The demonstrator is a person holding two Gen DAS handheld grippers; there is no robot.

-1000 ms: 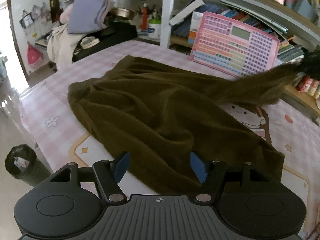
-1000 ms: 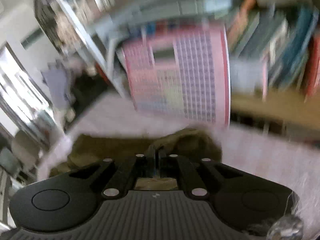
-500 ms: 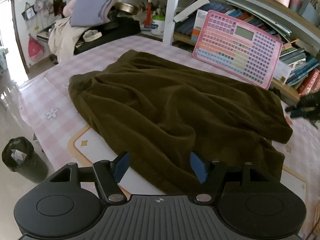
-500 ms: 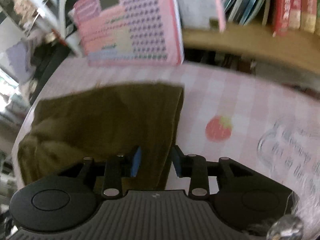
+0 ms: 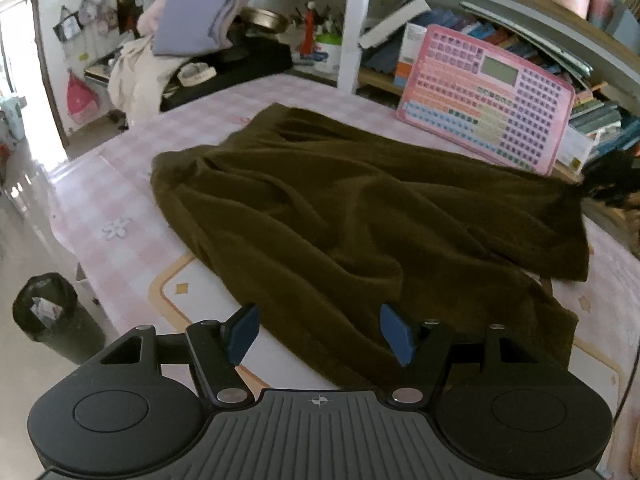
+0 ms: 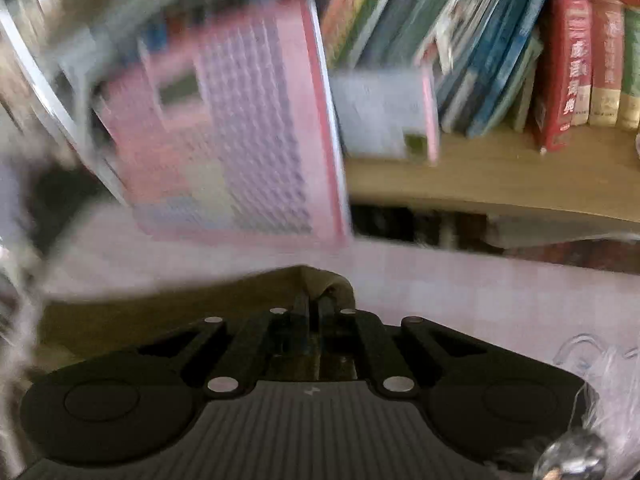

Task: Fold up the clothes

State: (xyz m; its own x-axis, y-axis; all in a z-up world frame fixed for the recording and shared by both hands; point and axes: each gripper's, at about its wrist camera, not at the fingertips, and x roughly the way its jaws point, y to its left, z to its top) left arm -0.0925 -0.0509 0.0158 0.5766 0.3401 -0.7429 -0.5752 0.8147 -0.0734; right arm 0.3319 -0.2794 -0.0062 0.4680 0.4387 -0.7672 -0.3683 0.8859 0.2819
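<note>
A dark olive-brown garment (image 5: 360,216) lies rumpled across the pink checked table (image 5: 120,200). My left gripper (image 5: 318,334) hovers open over the garment's near edge, and nothing sits between its blue pads (image 5: 240,336). At the far right of the left wrist view, my right gripper (image 5: 612,178) shows as a dark shape at the garment's far corner. In the blurred right wrist view, the right gripper (image 6: 314,304) is shut on a small raised fold of the garment (image 6: 160,312), low over the table.
A pink toy keyboard panel (image 5: 488,96) leans against the bookshelf behind the garment. Books (image 6: 568,68) fill the shelf. A pile of clothes (image 5: 192,32) sits at the back left. A black bin (image 5: 46,312) stands on the floor beside the table's left edge.
One second ago the right gripper held the garment's corner up. Half a second ago it stood open with the cloth laid flat. Now it is shut on the garment's edge again.
</note>
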